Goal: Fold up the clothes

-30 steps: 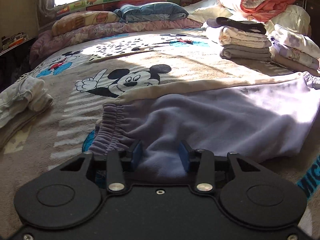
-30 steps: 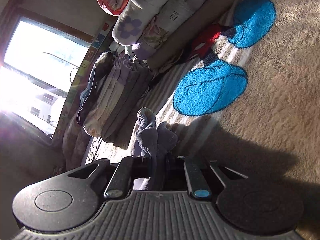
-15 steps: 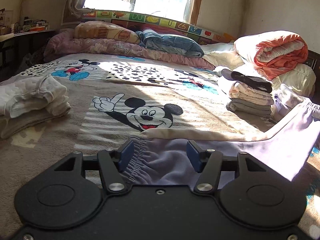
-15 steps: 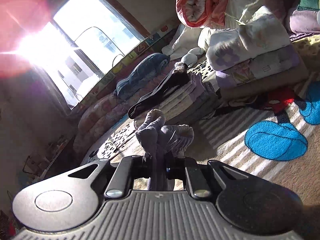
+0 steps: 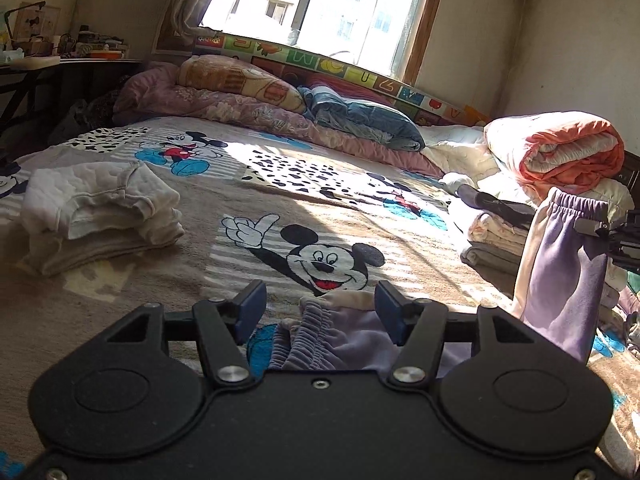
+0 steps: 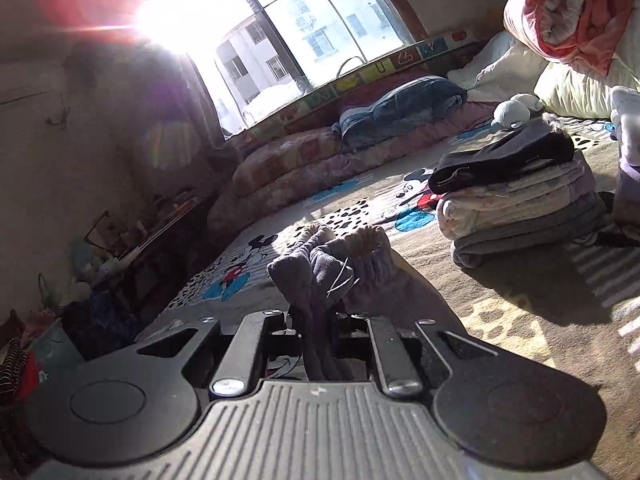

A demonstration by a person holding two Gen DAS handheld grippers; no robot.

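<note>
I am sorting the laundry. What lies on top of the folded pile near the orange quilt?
A black garment lies across the folded pile. What it covers of the top layer stays hidden.

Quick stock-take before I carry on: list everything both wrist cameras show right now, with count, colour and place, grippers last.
lilac trousers: one, pale purple; one end lifted at right, gathered end by the left gripper.
bedspread: one, tan with cartoon mouse prints; covers the bed.
white folded pile: one, cream; left side of bed.
folded stack: one, cream and grey layers, black item on top; right side.
rolled quilt: one, orange and white; far right.
blue bedding: one, blue; under the window.
pink quilt: one, pink-mauve; along the window.
window: one, bright.
desk: one, dark, cluttered; far left.
left gripper: black, open.
right gripper: black, clamping the trousers.
</note>
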